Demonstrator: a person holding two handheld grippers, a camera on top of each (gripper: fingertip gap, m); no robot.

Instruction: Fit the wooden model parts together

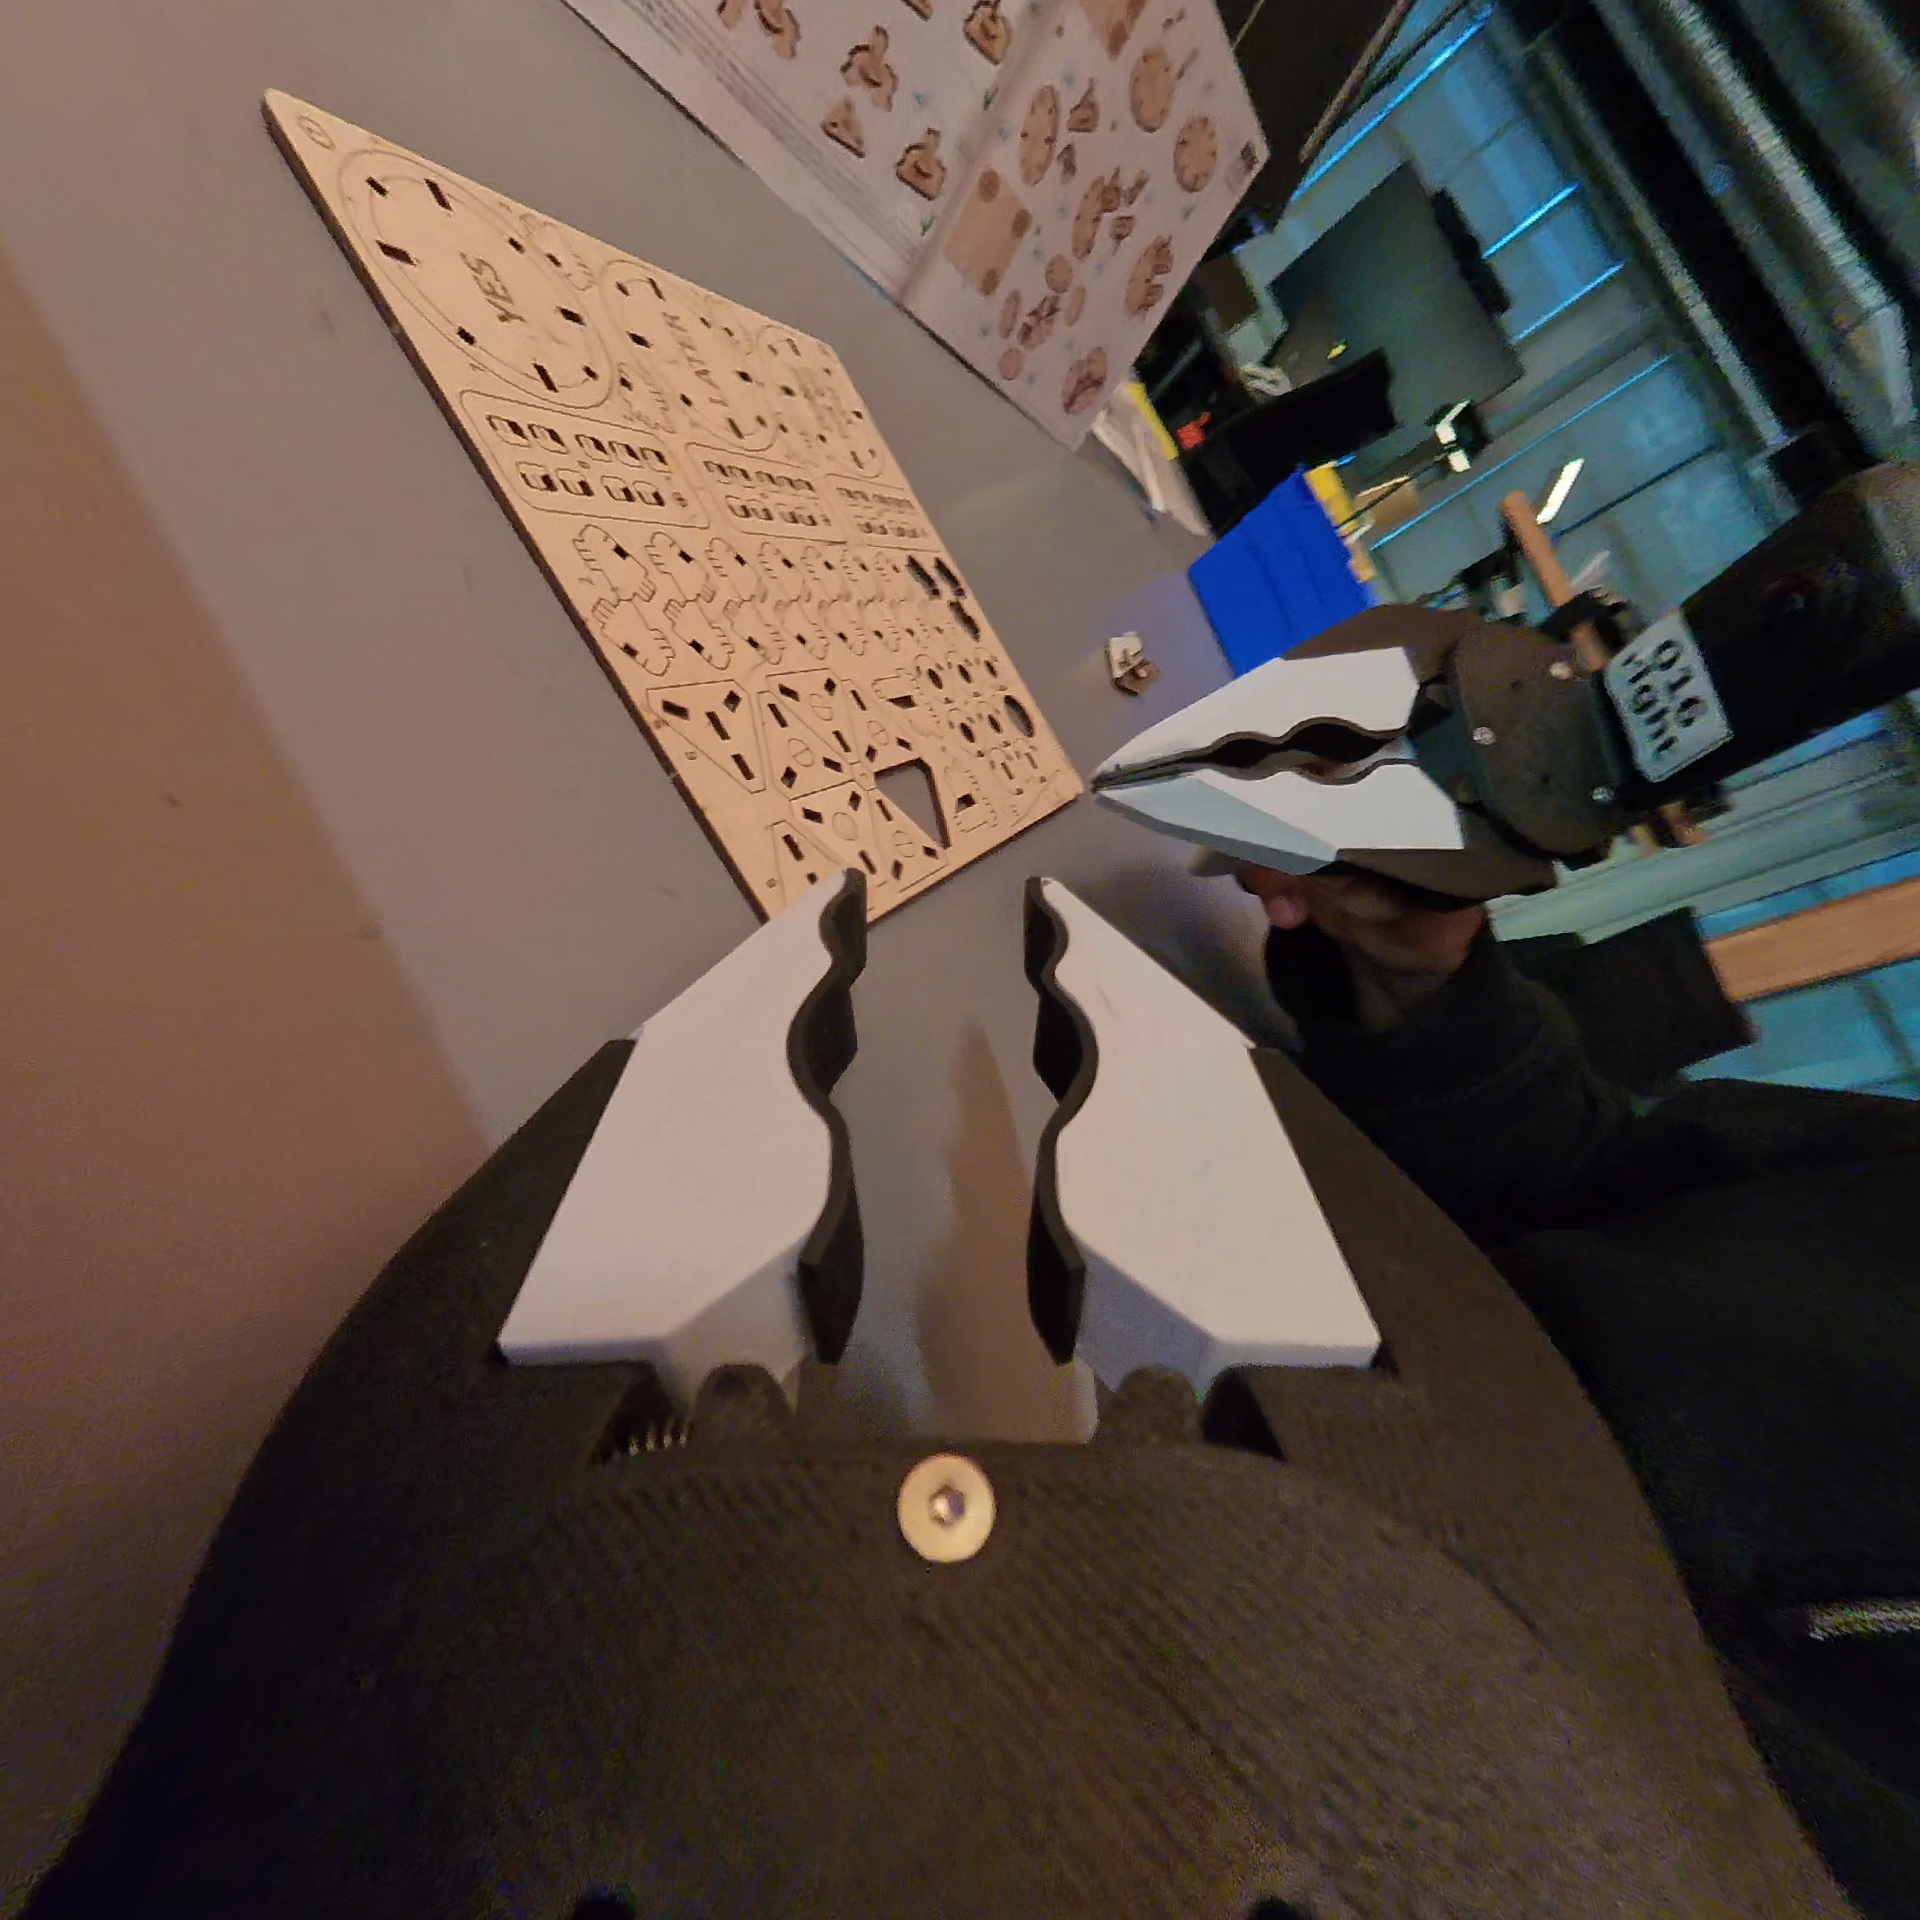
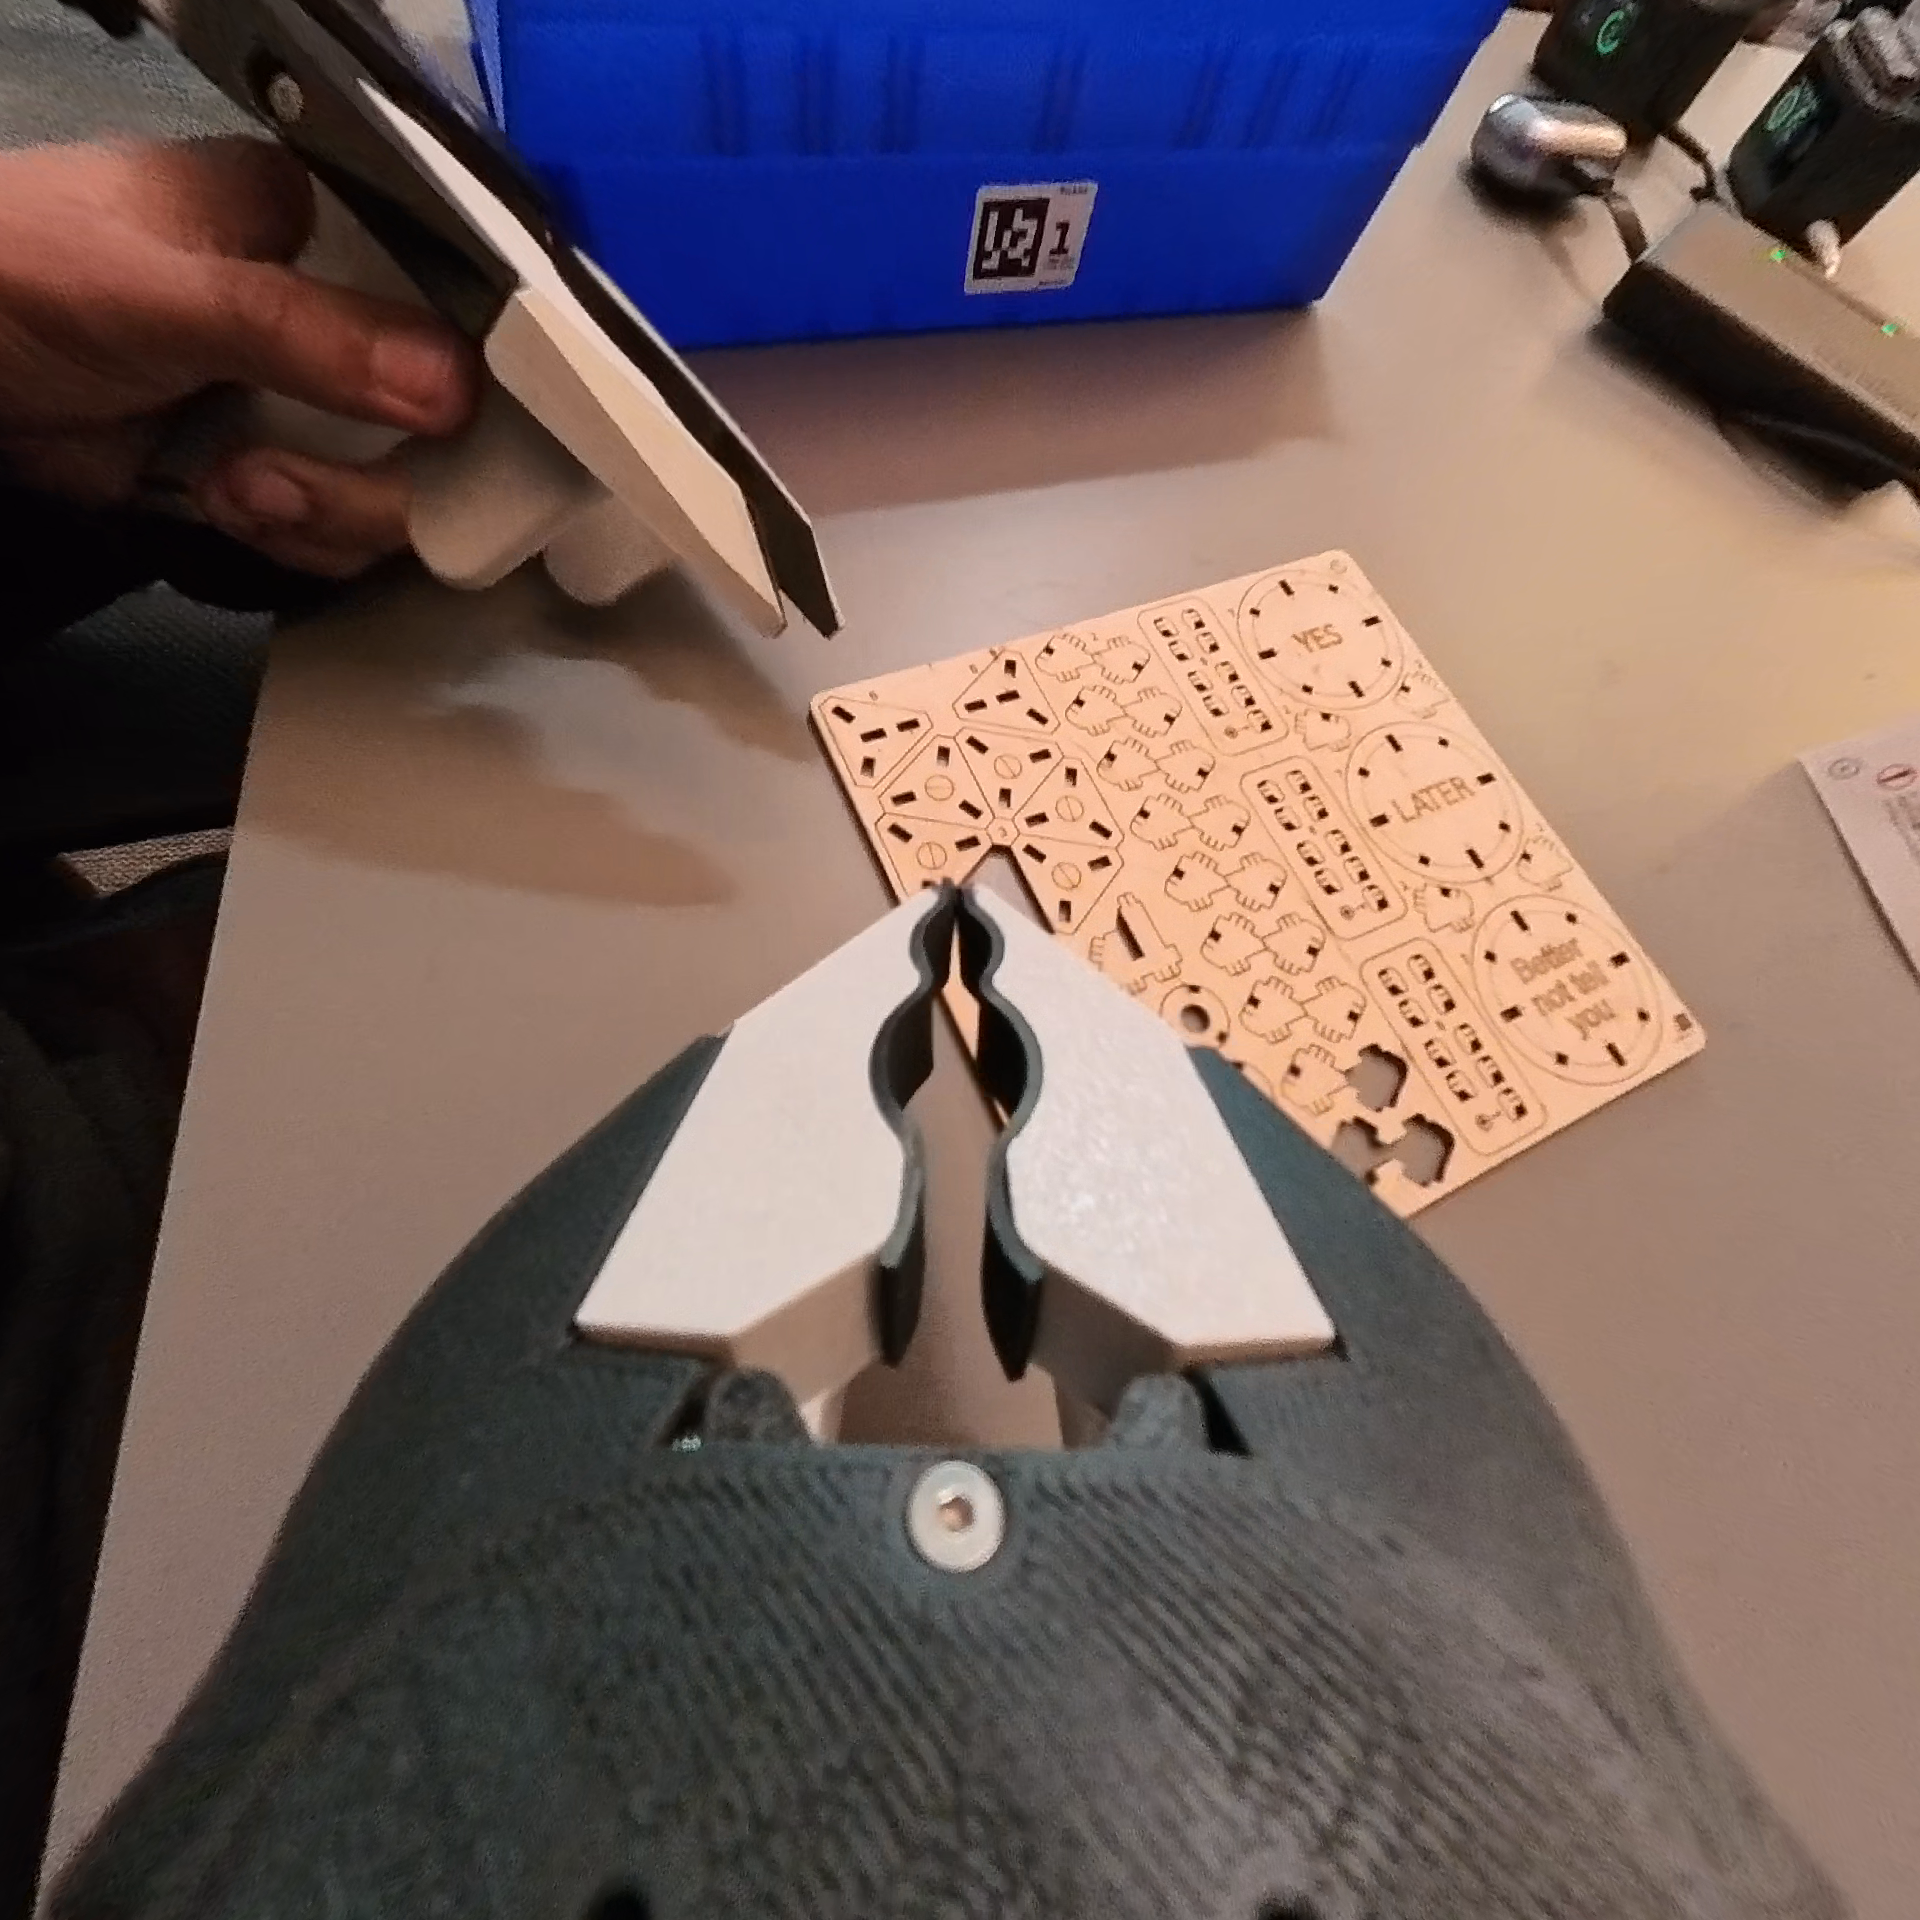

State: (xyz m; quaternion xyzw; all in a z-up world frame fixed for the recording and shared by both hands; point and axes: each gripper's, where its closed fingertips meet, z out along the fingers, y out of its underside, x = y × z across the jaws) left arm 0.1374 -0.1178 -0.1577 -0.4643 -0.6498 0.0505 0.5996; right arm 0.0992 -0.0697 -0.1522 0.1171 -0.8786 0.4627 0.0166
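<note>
A flat plywood sheet (image 1: 665, 540) of laser-cut parts lies on the grey table (image 1: 312, 727); some parts are punched out, leaving holes. My left gripper (image 1: 945, 894) is open with nothing between its pads, hovering just off the sheet's near edge. My right gripper (image 2: 951, 896) is shut, its pads meeting at the tips. It hovers over the sheet (image 2: 1299, 883) at the edge by a triangular cut-out. It also shows in the left wrist view (image 1: 1099, 781), tips beside the sheet's corner. The left gripper (image 2: 800, 623) shows in the right wrist view, held by a hand (image 2: 156, 343).
A blue bin (image 2: 935, 156) stands behind the sheet, also in the left wrist view (image 1: 1278, 582). Small loose wooden pieces (image 1: 1130, 663) lie near it. A printed instruction sheet (image 1: 987, 156) lies beyond the plywood. Black devices with cables (image 2: 1766, 260) sit at the far right. One gripper's finger ends stand about 7 cm off the other's.
</note>
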